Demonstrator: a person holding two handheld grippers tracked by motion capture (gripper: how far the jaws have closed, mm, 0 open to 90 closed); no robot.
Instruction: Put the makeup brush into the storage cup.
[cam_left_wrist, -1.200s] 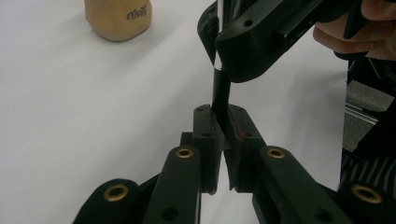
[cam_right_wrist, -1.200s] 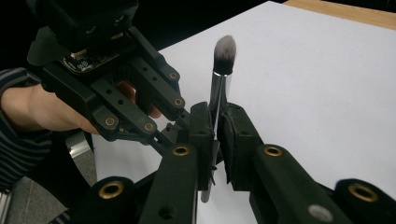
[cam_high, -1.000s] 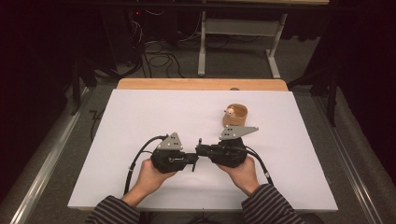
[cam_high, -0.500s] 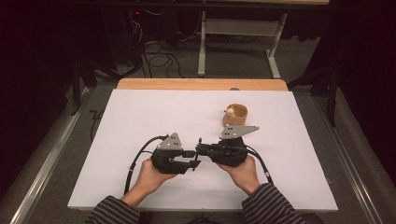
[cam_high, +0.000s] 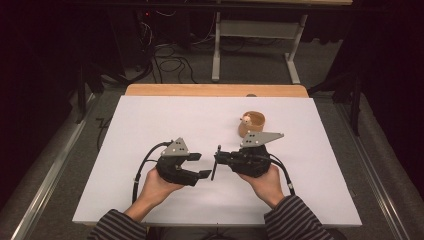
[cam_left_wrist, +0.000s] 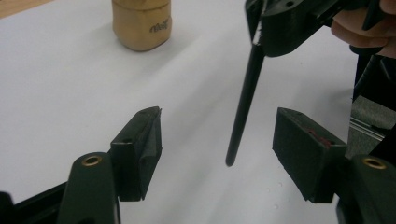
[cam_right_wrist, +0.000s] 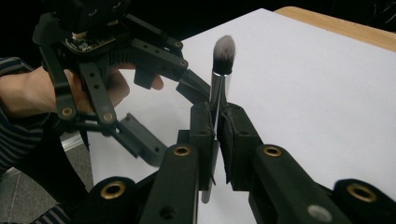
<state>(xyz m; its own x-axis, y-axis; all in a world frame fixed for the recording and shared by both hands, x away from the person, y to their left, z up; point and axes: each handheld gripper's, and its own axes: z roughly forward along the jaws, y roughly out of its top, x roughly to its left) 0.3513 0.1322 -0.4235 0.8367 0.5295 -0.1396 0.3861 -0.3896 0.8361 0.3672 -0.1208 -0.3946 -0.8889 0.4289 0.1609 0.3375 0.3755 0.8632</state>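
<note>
We are holding a makeup brush (cam_right_wrist: 219, 88) in our right gripper (cam_high: 220, 159), whose jaws are pressing together on the brush's silver ferrule. In the right gripper view the grey-and-white bristle head is rising above the jaws, while the black handle is running down below them. In the high view the brush is showing as a thin dark stick standing across the right gripper's tips, near the middle of the white surface (cam_high: 150, 120), towards its near edge.

Our left gripper (cam_high: 200, 165) is facing the right one from the left, just beside it. Its jaws have just been opening and are now standing spread. In the left gripper view the brush's black handle (cam_left_wrist: 243, 102) is hanging between the two pads without touching either one, its lower end sitting just above the surface.

Each of our hands is wrapping around the body of its own gripper, striped sleeves coming in from the near edge.

Farther off, to the right and just beyond the right gripper, a small tan wooden cup (cam_high: 251, 123) is standing upright on the surface with something pale resting inside it; we cannot tell what that is.
</note>
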